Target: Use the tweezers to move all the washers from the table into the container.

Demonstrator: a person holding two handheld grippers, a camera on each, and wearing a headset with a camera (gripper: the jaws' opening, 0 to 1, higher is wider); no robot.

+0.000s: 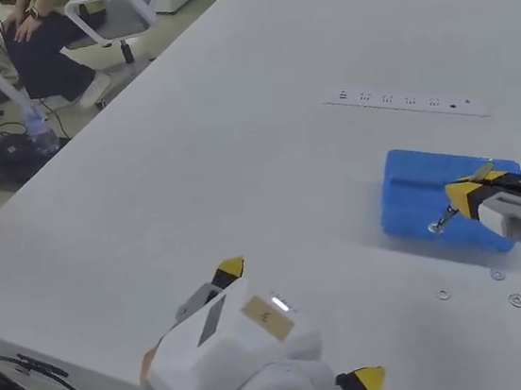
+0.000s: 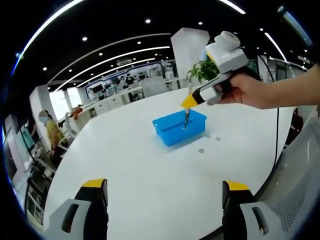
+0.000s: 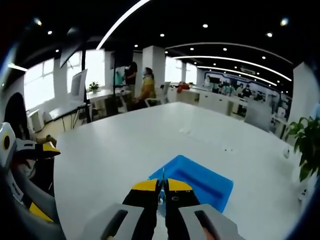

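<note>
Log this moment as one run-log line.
right tongs: shut on tweezers, tip over blue container | left tongs: open, idle | washers: three on table

The container point(image 1: 412, 191) sits on the table point(image 1: 237, 160) toward its right edge, with a power strip point(image 1: 406, 101) behind it, nearer the far edge. Three washers point(image 1: 442, 294) lie on the table just in front of the container, on the near side. The right gripper point(image 1: 465, 196) hangs over the container's right part, with the tweezers point(image 1: 442, 220) between its jaws and their tip down inside the container. The left gripper point(image 1: 300, 323) is over the near edge, well apart to the container's left. A seated person point(image 1: 47, 40) is beyond the far left corner.
</note>
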